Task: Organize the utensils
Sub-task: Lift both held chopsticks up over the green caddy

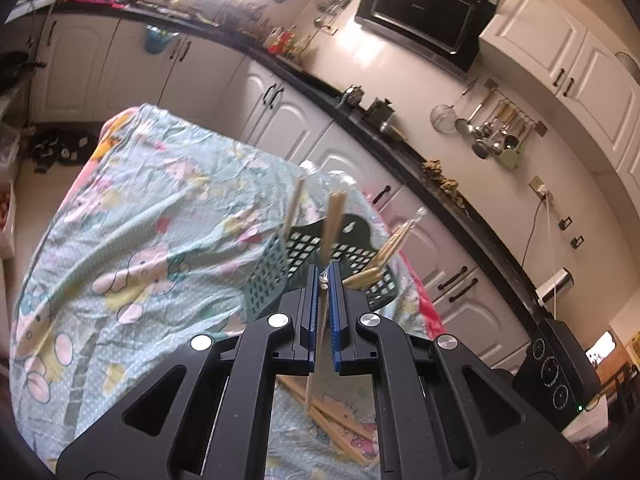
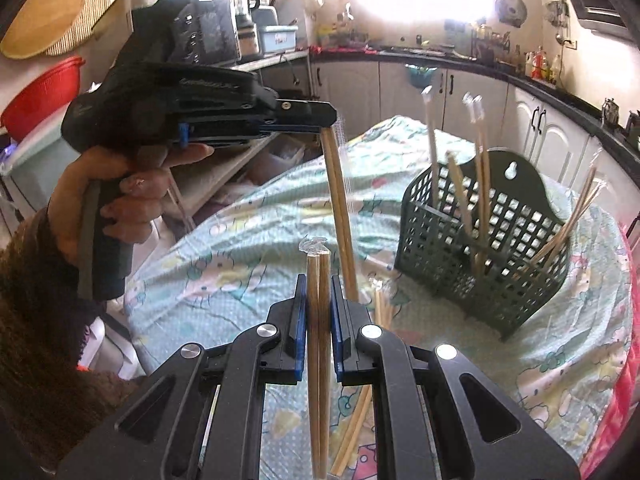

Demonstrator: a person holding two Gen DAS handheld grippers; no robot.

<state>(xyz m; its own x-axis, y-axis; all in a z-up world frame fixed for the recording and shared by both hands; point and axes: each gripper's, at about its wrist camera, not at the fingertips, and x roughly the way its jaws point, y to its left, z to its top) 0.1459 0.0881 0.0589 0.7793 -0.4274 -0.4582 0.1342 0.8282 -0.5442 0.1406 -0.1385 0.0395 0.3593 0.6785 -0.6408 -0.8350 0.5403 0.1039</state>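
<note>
A: Fingers first. The right gripper (image 2: 319,300) is clenched on a pair of wrapped chopsticks (image 2: 319,320), which stand nearly upright between the blue pads. In its own wrist view the left gripper (image 1: 325,280) is pinched almost closed on another wrapped pair (image 1: 333,220); the right camera shows that pair hanging down from its tip at about ten o'clock.

B: So both are loaded. Where do they go?

A: I'd judge this the carrying step. More loose chopsticks (image 2: 352,432) lie on the patterned tablecloth (image 2: 224,280) just under the right gripper. Farther out, at two o'clock, the dark green slotted basket (image 2: 520,280) stands on the cloth and already holds several pairs, some upright, some leaning to the right.

B: And next?

A: Probably swing one pair over the basket's open top, lower it end-down into a compartment, then open the jaws. The leaning sticks could get knocked. Cabinets and counter lie beyond.
</note>
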